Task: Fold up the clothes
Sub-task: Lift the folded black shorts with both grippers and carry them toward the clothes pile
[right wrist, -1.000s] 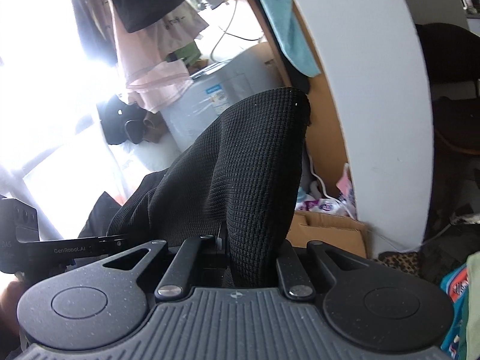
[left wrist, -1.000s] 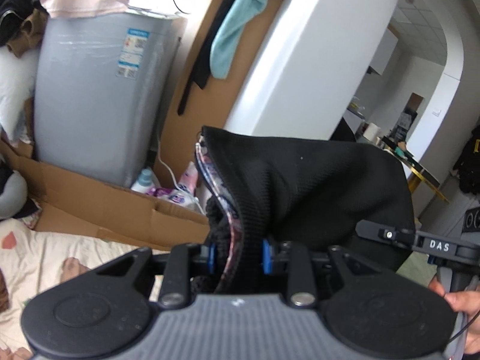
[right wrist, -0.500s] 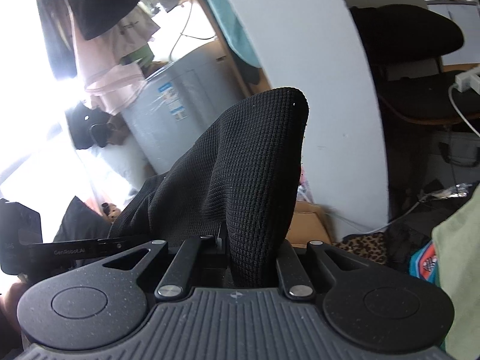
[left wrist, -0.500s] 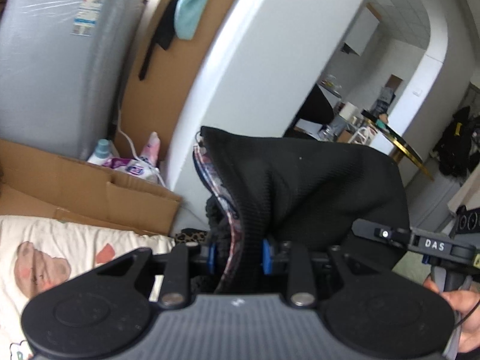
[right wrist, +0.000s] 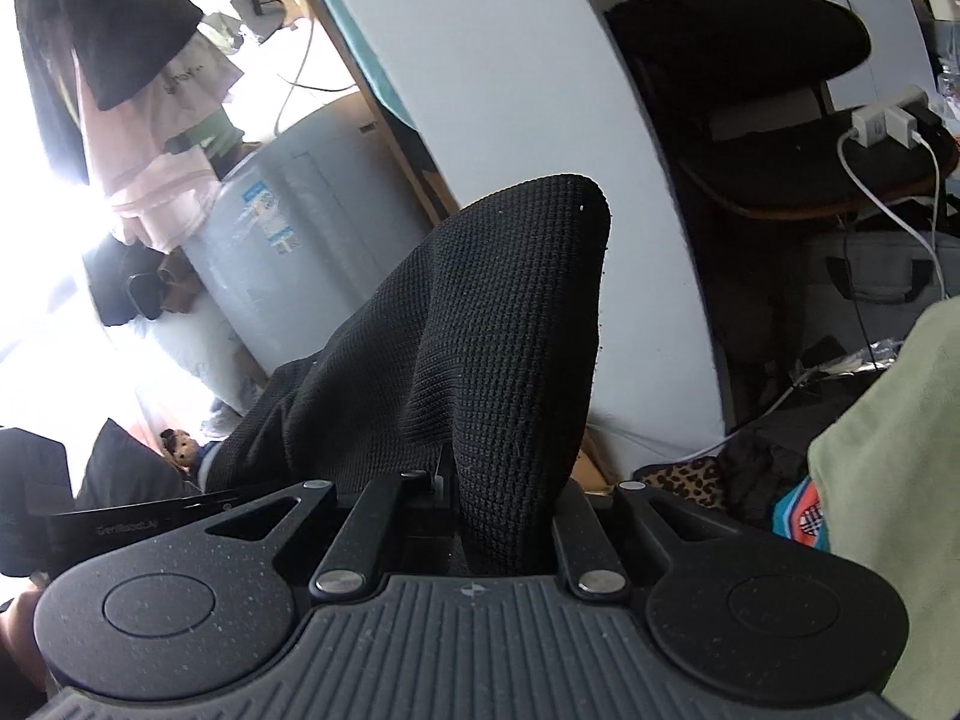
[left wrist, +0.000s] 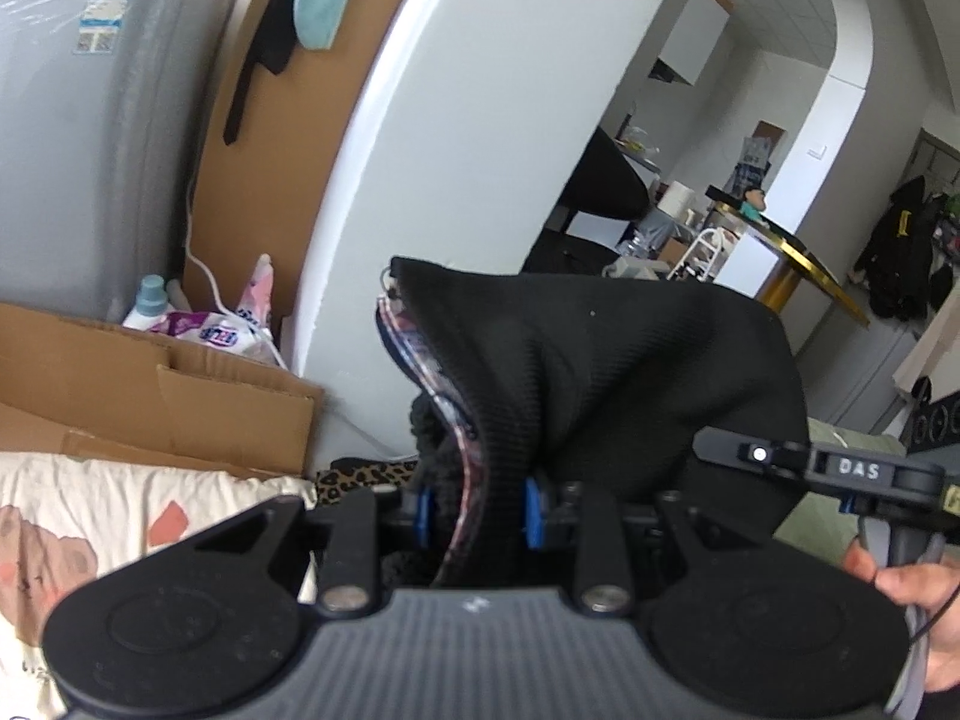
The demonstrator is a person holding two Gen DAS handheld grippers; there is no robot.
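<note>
A black waffle-knit garment (left wrist: 600, 360) with a patterned pink inner edge is held up in the air between both grippers. My left gripper (left wrist: 477, 510) is shut on one bunched edge of it, blue pads pressing the cloth. My right gripper (right wrist: 504, 510) is shut on another edge of the same garment (right wrist: 498, 324), which rises in a fold above the jaws. The right gripper's body (left wrist: 840, 468) and the hand holding it show at the right of the left wrist view. The left gripper's body (right wrist: 120, 522) shows at the left of the right wrist view.
A bed with a cream printed sheet (left wrist: 90, 516) lies lower left, flattened cardboard (left wrist: 150, 390) behind it. A grey washing machine (left wrist: 78, 120) and a white curved wall (left wrist: 468, 150) stand beyond. A black chair (right wrist: 768, 120), cables, and a green cloth (right wrist: 900, 480) are at right.
Both grippers have swung to the right with the garment held between them; the washing machine slid left in both views and the room beyond came into view. The grips are unchanged.
</note>
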